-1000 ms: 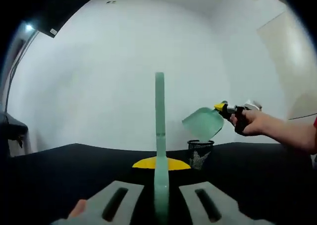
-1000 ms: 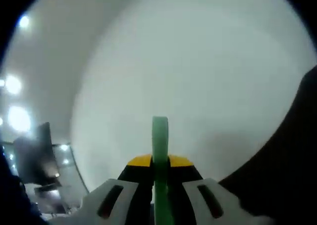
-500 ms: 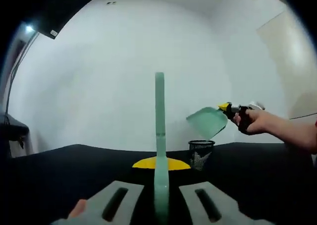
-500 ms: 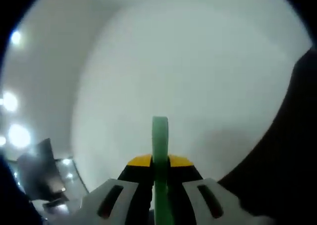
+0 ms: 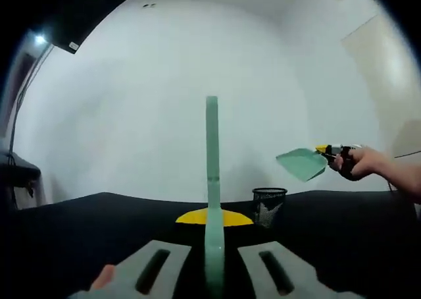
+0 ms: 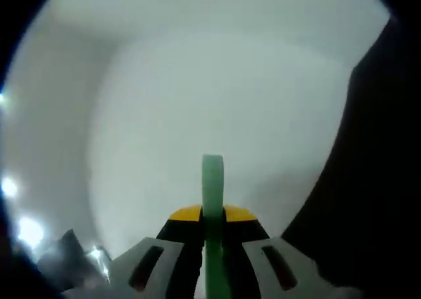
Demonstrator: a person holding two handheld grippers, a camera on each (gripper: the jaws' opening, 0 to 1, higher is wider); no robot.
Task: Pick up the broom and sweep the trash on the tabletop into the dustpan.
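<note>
My left gripper (image 5: 214, 249) is shut on the broom (image 5: 212, 167). Its green handle rises edge-on between the jaws, and a yellow part (image 5: 214, 217) shows low behind it. At the right of the left gripper view, my right gripper (image 5: 337, 151), in a person's hand (image 5: 368, 163), is shut on the green dustpan (image 5: 301, 163). The pan hangs in the air, above and right of a black mesh bin (image 5: 268, 205). In the right gripper view, my right gripper (image 6: 212, 246) clamps the dustpan's green strip (image 6: 212, 187), backed by a yellow and black part (image 6: 191, 215).
A black tabletop (image 5: 79, 233) spreads below the left gripper, with the mesh bin standing on its far side. A white wall (image 5: 164, 101) lies behind it. A dark panel (image 5: 85, 9) hangs at the upper left. A dark mass (image 6: 375, 180) fills the right of the right gripper view.
The right gripper has carried the dustpan rightward, from over the bin to beyond it, and the pan now lies flatter. The right gripper view has rolled. The left gripper and broom have stayed put.
</note>
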